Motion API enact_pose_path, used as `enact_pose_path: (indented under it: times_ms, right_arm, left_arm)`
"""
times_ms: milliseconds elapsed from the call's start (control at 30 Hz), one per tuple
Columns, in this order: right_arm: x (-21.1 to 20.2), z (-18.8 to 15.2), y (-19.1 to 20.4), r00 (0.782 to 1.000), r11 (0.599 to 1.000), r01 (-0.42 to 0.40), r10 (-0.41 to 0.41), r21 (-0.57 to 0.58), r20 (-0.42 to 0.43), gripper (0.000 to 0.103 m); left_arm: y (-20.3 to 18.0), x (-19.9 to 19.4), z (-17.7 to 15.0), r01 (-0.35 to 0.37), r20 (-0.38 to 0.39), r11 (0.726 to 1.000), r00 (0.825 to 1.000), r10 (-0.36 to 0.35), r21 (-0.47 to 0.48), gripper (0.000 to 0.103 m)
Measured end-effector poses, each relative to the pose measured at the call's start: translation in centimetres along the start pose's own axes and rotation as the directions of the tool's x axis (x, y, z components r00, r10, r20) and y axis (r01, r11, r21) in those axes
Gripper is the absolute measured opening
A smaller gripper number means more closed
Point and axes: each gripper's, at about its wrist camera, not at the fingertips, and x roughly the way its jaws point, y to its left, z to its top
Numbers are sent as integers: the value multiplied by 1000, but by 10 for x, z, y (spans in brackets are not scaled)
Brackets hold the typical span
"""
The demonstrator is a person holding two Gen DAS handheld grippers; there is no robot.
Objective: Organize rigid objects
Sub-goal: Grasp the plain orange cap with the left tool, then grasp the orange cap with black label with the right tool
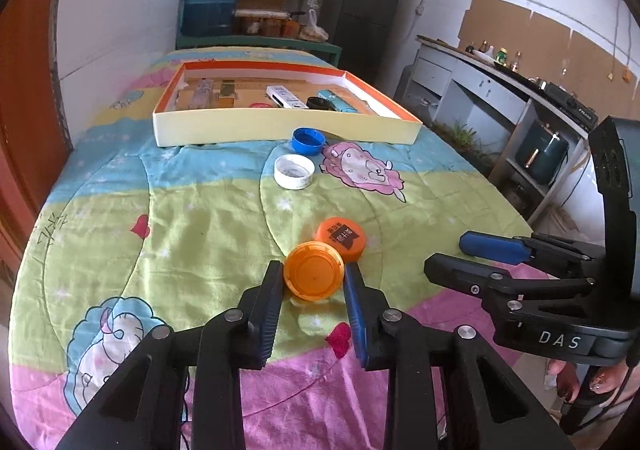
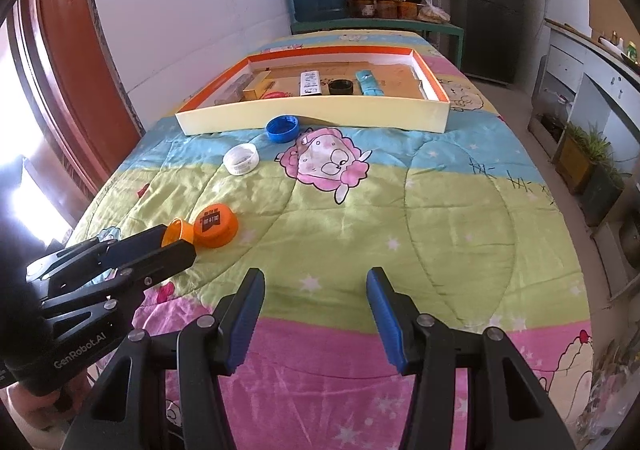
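My left gripper (image 1: 312, 282) is clamped on the plain orange cap (image 1: 314, 276), apparently lifted and just beside the printed orange cap (image 1: 341, 238), right gripper (image 2: 316, 290) open and idle; with only its rim pinched, the cap could pop loose before the tray (image 1: 280, 128).

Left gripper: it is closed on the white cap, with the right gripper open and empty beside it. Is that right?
Not quite. The left gripper grips the plain orange cap, not the white cap, which lies untouched farther up the quilt, near the blue cap. The left wrist view shows this. The right gripper is indeed open and empty.
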Motion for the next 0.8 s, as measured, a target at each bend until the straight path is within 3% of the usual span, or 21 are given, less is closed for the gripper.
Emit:
enact_pose_path:
  times_ms: [433,700,800]
  right_arm:
    - [10,13,39,995,988,-99,102,-121,19,53]
    - [31,24,57,994,978,-105,108,-180,8,53]
    - [36,27,59,993,976,-111,116,-189,14,30]
  left_arm:
    - [31,-35,11,-37,85,994,995,46,-103,31]
    - [42,-40,13,-47,88,990,994,58,-131,31]
    - [43,-40,13,-46,88,990,994,58,-132,31]
